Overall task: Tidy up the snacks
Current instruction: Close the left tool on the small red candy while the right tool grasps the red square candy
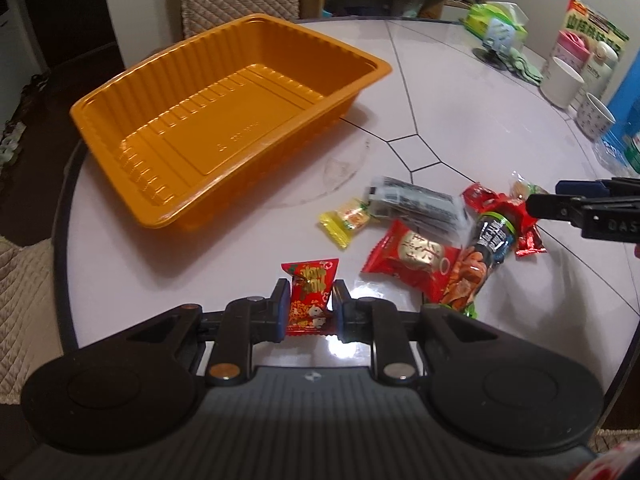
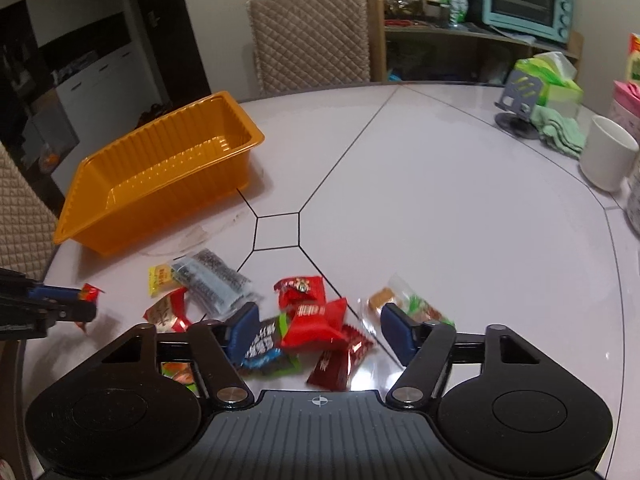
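Note:
An empty orange tray point(image 1: 248, 20) point(image 2: 160, 216) stands at the table's left. My left gripper point(image 1: 310, 292) point(image 2: 80, 304) is shut on a small red snack packet point(image 1: 310, 276) with yellow print, held just above the table. Loose snacks lie in a pile to its right: a yellow packet point(image 1: 348, 220) point(image 2: 160, 276), a grey-black packet point(image 1: 416, 204) point(image 2: 216, 276), a red packet with a gold circle point(image 1: 408, 256) and a dark tube-shaped packet point(image 1: 488, 240). My right gripper point(image 2: 320, 316) point(image 1: 548, 196) stands open low over the pile, around a red packet point(image 2: 316, 320), its pads not pressing on it.
A white mug point(image 2: 608, 156) point(image 1: 560, 80), a green cloth point(image 2: 560, 132), a phone stand point(image 2: 516, 108) and a green tissue pack point(image 2: 548, 76) crowd the table's far right. A clear biscuit packet point(image 2: 400, 300) lies by the right finger. A quilted chair point(image 2: 308, 40) stands behind the table.

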